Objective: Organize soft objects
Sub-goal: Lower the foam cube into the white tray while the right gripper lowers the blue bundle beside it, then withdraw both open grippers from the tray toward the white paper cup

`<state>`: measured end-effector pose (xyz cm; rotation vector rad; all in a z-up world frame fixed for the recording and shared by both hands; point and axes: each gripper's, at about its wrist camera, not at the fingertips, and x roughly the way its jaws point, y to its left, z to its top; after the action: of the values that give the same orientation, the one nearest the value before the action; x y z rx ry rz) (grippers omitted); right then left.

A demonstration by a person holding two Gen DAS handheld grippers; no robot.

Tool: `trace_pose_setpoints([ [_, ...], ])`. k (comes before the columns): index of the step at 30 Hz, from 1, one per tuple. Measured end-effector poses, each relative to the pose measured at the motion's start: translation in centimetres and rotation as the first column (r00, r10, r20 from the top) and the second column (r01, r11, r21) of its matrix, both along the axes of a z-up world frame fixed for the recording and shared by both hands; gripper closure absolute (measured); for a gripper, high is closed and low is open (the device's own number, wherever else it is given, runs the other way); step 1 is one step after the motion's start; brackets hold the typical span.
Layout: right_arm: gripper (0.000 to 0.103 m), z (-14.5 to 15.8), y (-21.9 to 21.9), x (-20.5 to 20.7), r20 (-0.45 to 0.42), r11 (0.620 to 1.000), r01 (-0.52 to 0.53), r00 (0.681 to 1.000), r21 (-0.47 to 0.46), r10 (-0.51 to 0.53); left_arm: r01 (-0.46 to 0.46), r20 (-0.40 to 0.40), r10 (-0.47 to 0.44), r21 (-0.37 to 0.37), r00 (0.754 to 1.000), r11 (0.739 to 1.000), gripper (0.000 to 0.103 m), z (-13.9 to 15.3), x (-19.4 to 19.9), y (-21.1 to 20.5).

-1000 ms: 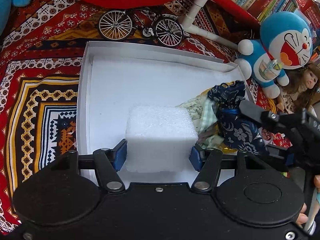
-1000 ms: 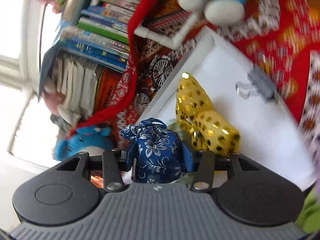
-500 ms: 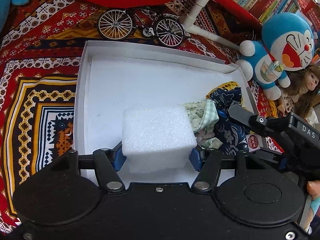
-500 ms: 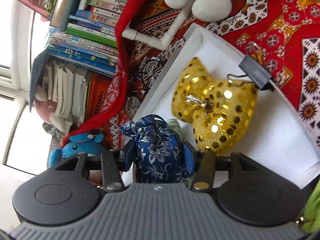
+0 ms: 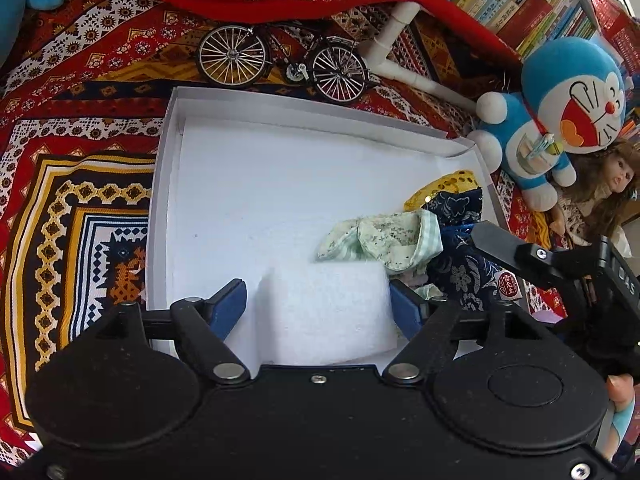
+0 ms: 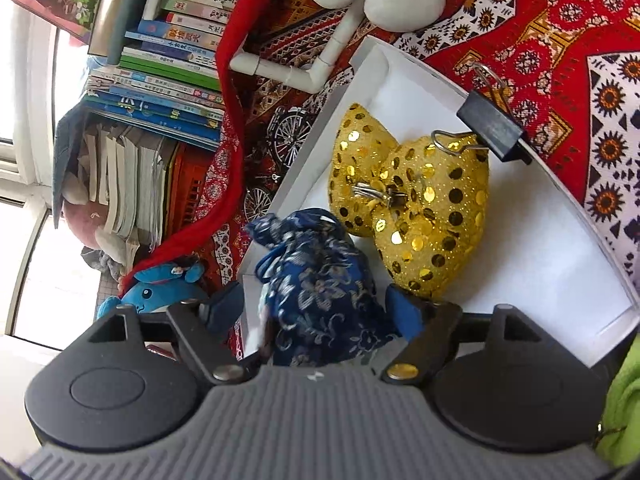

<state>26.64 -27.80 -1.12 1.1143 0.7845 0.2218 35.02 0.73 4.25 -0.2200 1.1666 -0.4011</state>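
Now, on the left wrist view, my left gripper (image 5: 316, 306) has just been opening: half a second ago its blue pads pinched the white foam block (image 5: 328, 314), and now a gap shows at the left pad while the right pad (image 5: 406, 308) sits at the block's edge. I judge the block released onto the floor of the shallow white cardboard tray (image 5: 168, 168).

On the right wrist view, my right gripper (image 6: 316, 310) has likewise just spread wide around the dark blue floral brocade pouch (image 6: 320, 284), which rests in the tray beside the gold sequinned heart cushion (image 6: 416, 216). Neither pad presses it, so both placements look done.
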Motion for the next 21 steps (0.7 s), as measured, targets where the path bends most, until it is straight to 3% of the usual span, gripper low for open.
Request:
trace_pose_setpoints([
  [21, 0.009, 2.7, -1.0, -2.8, 0.053, 0.998, -0.015, 0.998, -0.061, 0.018, -0.045, 0.072, 0.047, -0.035, 0.996, 0.998, 0.021, 2.9, -2.1, 1.3],
])
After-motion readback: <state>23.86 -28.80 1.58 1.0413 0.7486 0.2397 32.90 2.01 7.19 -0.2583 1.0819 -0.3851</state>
